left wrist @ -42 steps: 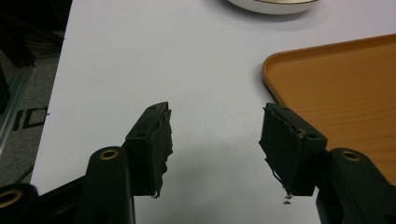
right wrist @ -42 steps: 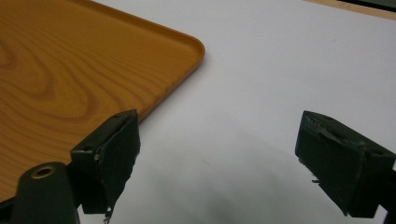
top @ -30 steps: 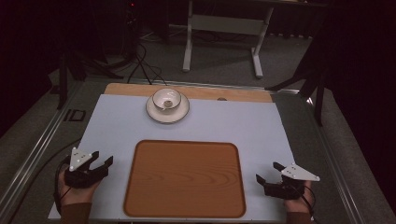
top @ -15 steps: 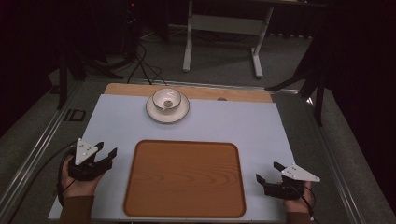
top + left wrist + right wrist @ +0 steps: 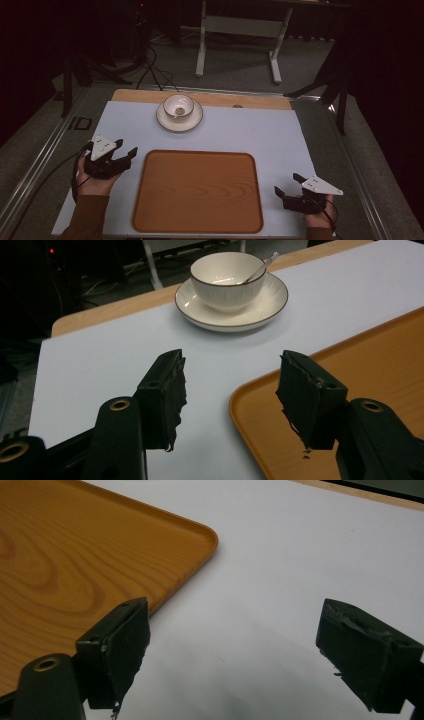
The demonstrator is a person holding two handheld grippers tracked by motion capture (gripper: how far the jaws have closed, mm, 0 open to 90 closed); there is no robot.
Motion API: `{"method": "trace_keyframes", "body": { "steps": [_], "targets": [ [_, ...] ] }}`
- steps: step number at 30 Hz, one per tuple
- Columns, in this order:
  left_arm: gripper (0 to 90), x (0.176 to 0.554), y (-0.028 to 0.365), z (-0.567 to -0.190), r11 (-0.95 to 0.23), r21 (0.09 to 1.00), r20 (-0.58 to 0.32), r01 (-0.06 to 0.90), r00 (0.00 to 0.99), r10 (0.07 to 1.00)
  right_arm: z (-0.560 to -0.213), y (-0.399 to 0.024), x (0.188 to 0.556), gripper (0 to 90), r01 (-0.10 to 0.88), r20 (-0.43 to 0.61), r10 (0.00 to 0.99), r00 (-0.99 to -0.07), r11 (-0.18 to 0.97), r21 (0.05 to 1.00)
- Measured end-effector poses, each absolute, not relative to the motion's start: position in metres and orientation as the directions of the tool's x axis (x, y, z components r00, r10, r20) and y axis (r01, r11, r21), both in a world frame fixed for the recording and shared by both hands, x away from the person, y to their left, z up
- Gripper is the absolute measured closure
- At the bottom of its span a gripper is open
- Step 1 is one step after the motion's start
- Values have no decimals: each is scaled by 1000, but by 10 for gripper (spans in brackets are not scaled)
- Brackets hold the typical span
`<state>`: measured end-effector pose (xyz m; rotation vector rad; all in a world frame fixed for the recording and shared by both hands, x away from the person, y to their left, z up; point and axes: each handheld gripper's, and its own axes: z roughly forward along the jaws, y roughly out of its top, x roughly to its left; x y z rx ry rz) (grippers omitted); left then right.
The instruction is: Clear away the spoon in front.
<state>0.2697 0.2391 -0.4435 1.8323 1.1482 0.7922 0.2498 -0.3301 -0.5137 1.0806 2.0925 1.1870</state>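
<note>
While untouched, white bowl point(image 5: 178, 105) w/ spoon point(image 5: 264, 266)

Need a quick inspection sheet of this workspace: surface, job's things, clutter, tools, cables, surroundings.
Surface: white mat on a wooden table.
Job's things: cup with a spoon in it, standing on a saucer at the far side; wooden tray near the front, nothing on it.
Clutter: nothing seen.
Tools: left tool open, holding nothing, left of the tray and aimed toward the cup; right tool open, holding nothing, right of the tray.
Cables: one cable trails from the left tool; more cables lie on the floor behind.
Surroundings: dark room, a metal stand behind the table.
</note>
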Motion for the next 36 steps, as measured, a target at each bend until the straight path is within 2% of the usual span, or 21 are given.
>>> {"method": "trace_keyframes", "body": {
  "steps": [23, 36],
  "targets": [
    [446, 320, 207, -428, -307, 878, 124, 367, 446, 887, -514, -332, 250, 138, 396, -37, 830, -557, 304, 867],
    [452, 344, 195, -423, -312, 878, 117, 362, 471, 874, -514, -332, 250, 138, 395, -36, 830, -557, 302, 868]
  ]
}}
